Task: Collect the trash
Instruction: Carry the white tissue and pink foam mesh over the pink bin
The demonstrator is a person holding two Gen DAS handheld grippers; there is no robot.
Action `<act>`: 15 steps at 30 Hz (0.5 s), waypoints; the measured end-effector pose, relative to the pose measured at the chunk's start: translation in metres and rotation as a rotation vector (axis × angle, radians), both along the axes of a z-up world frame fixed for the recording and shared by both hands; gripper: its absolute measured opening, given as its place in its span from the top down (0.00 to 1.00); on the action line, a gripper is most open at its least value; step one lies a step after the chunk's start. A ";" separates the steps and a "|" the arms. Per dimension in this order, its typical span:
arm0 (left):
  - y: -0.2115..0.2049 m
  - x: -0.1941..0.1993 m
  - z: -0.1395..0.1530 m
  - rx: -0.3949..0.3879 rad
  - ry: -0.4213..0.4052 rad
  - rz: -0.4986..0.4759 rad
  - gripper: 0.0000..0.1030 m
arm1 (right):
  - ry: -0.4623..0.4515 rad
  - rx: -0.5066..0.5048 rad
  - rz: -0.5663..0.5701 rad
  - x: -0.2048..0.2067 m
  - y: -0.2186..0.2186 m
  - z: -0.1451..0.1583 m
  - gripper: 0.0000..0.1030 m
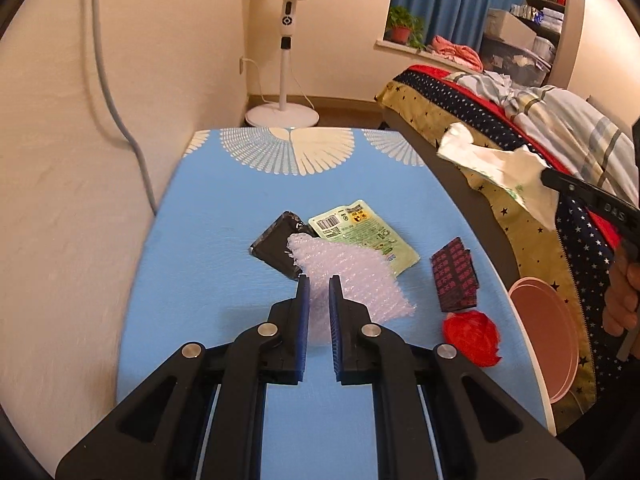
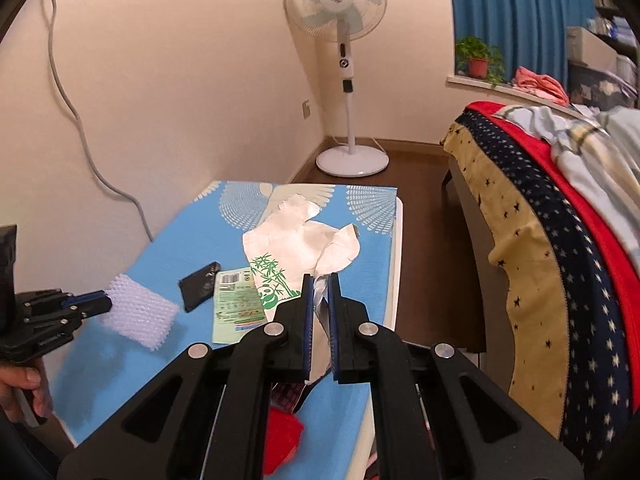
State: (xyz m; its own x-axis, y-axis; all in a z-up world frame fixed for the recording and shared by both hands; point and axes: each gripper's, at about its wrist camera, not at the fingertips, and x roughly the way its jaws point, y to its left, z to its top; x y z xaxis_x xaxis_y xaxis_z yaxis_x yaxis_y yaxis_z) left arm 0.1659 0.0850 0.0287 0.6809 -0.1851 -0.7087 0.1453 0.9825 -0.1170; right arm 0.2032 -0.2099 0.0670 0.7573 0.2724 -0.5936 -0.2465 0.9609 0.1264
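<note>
Two claws each grip one scrap: bubble wrap point(image 1: 352, 276), white bag point(image 2: 298, 248).

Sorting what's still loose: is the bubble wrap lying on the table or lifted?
Lifted: the left gripper pinches the bubble wrap, which hangs above the table.

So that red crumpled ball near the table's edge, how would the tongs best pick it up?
Judging from its pose, come from above and pinch the red crumpled ball across its middle. It is a soft, roundish wad lying free on the blue table, just clear of the dark patterned wrapper, so the tongs can close from either side.
</note>
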 end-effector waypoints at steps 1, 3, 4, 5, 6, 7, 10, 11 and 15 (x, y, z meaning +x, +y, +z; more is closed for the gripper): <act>-0.001 -0.003 0.001 -0.007 -0.003 0.005 0.91 | -0.004 0.010 -0.009 -0.008 -0.002 0.002 0.93; -0.005 -0.011 0.005 -0.026 -0.015 0.021 0.91 | -0.012 0.027 -0.018 -0.021 -0.005 0.006 0.93; -0.008 -0.015 0.006 -0.029 -0.022 0.025 0.91 | -0.018 0.032 -0.022 -0.027 -0.006 0.007 0.93; -0.011 -0.019 0.008 -0.035 -0.033 0.027 0.91 | -0.032 0.027 -0.028 -0.036 -0.007 0.009 0.93; -0.014 -0.023 0.010 -0.045 -0.044 0.031 0.91 | -0.043 0.020 -0.031 -0.041 -0.007 0.011 0.93; -0.018 -0.029 0.012 -0.061 -0.057 0.039 0.91 | -0.054 0.013 -0.034 -0.047 -0.007 0.012 0.93; -0.027 -0.042 0.014 -0.090 -0.086 0.061 0.91 | -0.074 0.002 -0.048 -0.064 -0.010 0.012 0.93; -0.030 -0.046 0.015 -0.094 -0.096 0.070 0.91 | -0.078 -0.001 -0.054 -0.070 -0.012 0.012 0.93; -0.039 -0.058 0.016 -0.089 -0.130 0.090 0.91 | -0.088 -0.008 -0.078 -0.087 -0.019 0.011 0.93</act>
